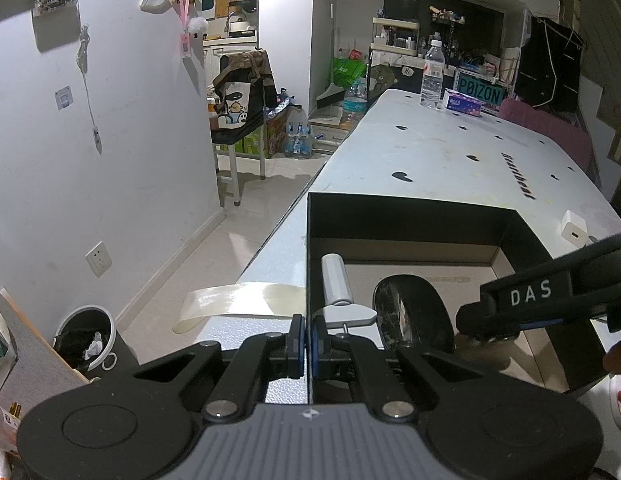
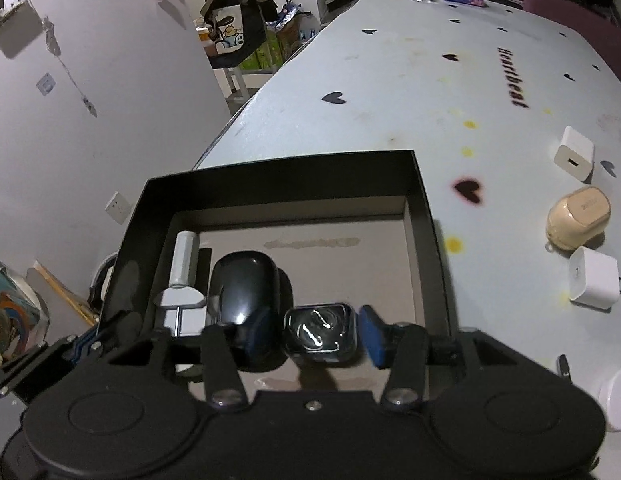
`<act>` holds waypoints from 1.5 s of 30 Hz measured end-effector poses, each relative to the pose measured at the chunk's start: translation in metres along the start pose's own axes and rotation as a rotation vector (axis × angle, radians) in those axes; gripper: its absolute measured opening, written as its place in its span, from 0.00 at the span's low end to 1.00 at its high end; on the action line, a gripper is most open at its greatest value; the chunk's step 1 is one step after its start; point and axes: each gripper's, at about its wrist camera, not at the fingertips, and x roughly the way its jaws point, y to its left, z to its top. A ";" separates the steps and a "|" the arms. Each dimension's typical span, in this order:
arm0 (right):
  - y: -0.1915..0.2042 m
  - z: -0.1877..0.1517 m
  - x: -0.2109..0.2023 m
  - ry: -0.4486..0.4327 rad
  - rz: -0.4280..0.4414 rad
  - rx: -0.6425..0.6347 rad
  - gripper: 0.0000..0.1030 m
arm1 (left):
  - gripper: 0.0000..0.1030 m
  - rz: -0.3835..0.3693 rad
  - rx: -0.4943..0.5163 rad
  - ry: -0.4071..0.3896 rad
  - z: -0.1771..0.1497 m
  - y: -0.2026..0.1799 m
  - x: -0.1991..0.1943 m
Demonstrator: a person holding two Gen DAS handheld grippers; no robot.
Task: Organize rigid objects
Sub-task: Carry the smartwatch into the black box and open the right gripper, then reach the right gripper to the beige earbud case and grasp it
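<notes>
We see the L gripper (image 1: 305, 340) clamped shut on the box (image 2: 424, 200) wall at its 9 o'clock side. Inside, L to R: grey tool (image 2: 184, 268), long axis 6-to-12, cylinder end at 12; black mouse (image 2: 246, 288), long axis also 6-to-12; small black case (image 2: 320, 330), squarish. R gripper (image 2: 316, 334) open, pads either side of the case w/ gaps, none touching. Box floor bare toward 12 and 3. On the table (image 2: 390, 80) at 3: two chargers (image 2: 573, 153), beige case (image 2: 576, 218).

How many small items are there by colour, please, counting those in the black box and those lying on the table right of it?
Black: 2, mouse, square case
Grey: 1, clamp tool
White: 3, chargers, round piece
Beige: 1, earbud case
Total: 7
</notes>
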 end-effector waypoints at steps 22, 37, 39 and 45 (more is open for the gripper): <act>-0.007 -0.008 -0.042 -0.078 0.035 -0.035 0.60 | 0.03 0.000 0.000 0.000 0.000 0.000 0.000; -0.027 -0.029 -0.080 -0.185 0.010 -0.065 0.86 | 0.03 0.000 0.000 0.000 0.000 0.000 0.000; -0.030 -0.032 -0.083 -0.198 0.006 -0.065 0.90 | 0.03 0.000 0.000 0.000 0.000 0.000 0.000; -0.041 -0.042 -0.086 -0.221 0.011 -0.054 0.97 | 0.03 0.000 0.000 0.000 0.000 0.000 0.000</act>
